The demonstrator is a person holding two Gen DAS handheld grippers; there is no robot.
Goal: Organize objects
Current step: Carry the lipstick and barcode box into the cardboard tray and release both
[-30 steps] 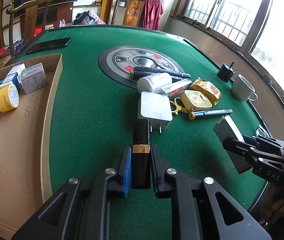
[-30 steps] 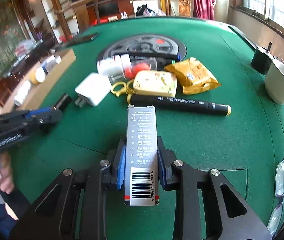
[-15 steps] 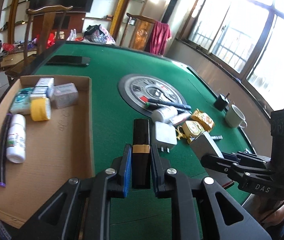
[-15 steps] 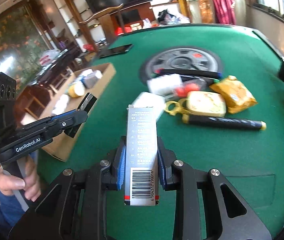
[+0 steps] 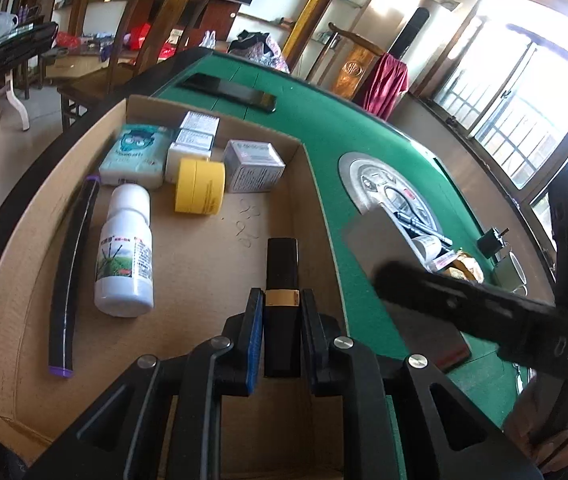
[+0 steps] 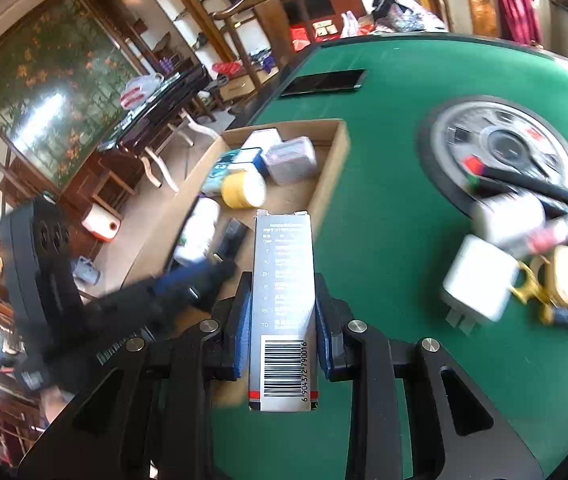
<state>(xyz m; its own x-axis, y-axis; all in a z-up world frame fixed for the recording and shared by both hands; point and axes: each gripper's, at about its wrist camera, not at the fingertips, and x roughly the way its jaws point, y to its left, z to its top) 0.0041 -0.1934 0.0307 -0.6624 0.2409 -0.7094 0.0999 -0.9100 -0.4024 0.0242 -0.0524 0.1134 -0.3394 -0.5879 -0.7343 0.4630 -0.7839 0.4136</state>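
Observation:
My left gripper (image 5: 282, 304) is shut on a black lipstick tube with a gold band (image 5: 282, 280) and holds it over the cardboard tray (image 5: 204, 264). My right gripper (image 6: 283, 300) is shut on a tall silver box with a barcode (image 6: 284, 280), above the green table beside the tray's right wall (image 6: 333, 172). In the left wrist view the silver box (image 5: 379, 248) and the right gripper's arm show at the right. In the right wrist view the left gripper (image 6: 208, 276) is blurred over the tray.
The tray holds a white bottle (image 5: 126, 256), a yellow tape roll (image 5: 200, 186), a black purple-tipped stick (image 5: 74, 268), a tissue pack (image 5: 136, 156) and small boxes (image 5: 254, 166). On the table lie a white charger (image 6: 479, 280), markers, a keychain and a phone (image 6: 323, 82).
Both grippers have swung left toward the tray. The left one, with the lipstick, now hangs over the tray's floor. The right one, with the silver box, has come up beside the tray.

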